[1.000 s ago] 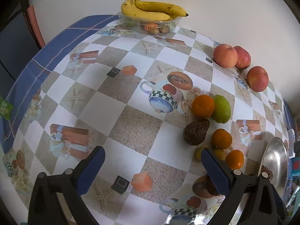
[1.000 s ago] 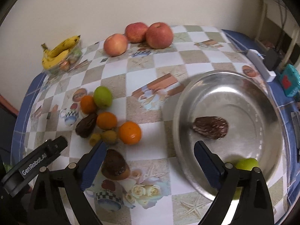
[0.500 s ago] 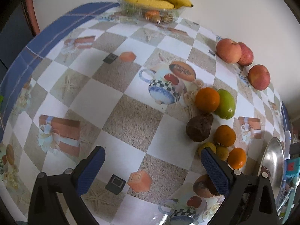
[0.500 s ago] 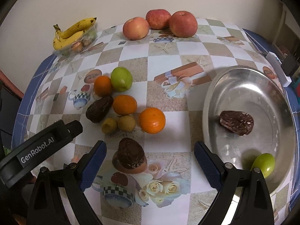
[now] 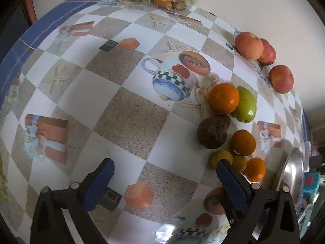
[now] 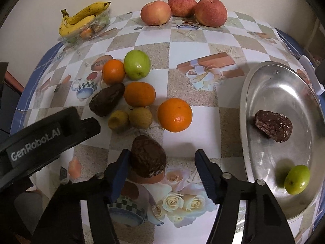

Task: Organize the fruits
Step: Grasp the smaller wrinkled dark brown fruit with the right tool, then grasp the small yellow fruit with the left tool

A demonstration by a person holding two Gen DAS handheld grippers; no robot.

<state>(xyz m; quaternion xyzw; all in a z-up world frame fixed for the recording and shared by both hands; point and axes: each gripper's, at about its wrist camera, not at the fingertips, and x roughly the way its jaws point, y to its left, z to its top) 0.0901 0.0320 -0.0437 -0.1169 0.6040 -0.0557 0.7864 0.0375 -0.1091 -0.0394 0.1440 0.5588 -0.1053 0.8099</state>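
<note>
Here the right gripper (image 6: 161,167) has just been narrowing, jaws half spread around a dark wrinkled fruit (image 6: 147,156) on the tablecloth (image 6: 182,46); its left pad is at the fruit, the right pad clear. Left gripper (image 5: 164,174) is spread wide, empty. A metal bowl (image 6: 246,93) holds another dark fruit (image 6: 273,125) and a green one (image 6: 297,179). Oranges (image 6: 175,115) cluster nearby.

Both grippers: black plastic frames w/ blue ribbed pads, silver screws; left gripper (image 6: 48,134) marked "GenRobot.AI".
</note>
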